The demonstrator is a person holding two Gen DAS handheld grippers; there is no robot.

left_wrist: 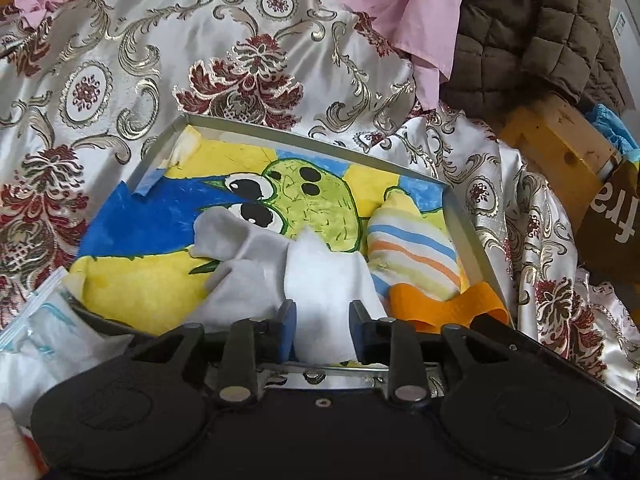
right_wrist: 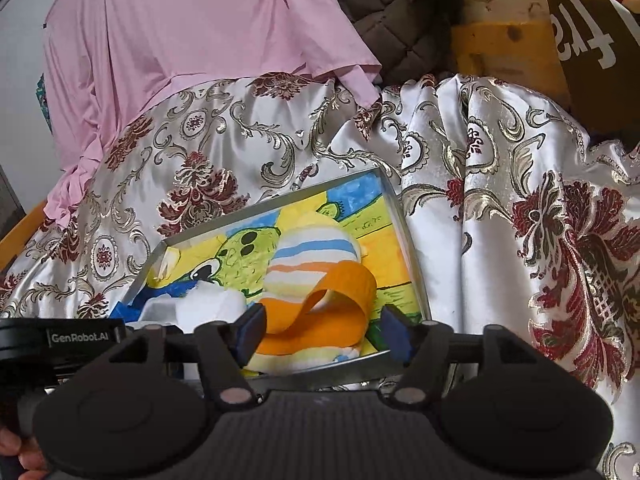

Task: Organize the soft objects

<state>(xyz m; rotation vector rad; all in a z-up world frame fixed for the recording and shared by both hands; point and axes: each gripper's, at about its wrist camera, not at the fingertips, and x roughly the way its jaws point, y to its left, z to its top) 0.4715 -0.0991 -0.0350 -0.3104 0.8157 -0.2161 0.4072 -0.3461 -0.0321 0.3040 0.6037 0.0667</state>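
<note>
Two fisheye views, each from a camera mounted just behind a handheld gripper, looking forward and downward along its fingers. The left wrist view sits very close over the near edge of a shallow tray (left_wrist: 460, 216) with a cartoon picture inside. The right wrist view looks at the same tray (right_wrist: 404, 216) from slightly farther right. Both share the patterned cloth (left_wrist: 120, 80) (right_wrist: 500, 240) beyond it.
</note>
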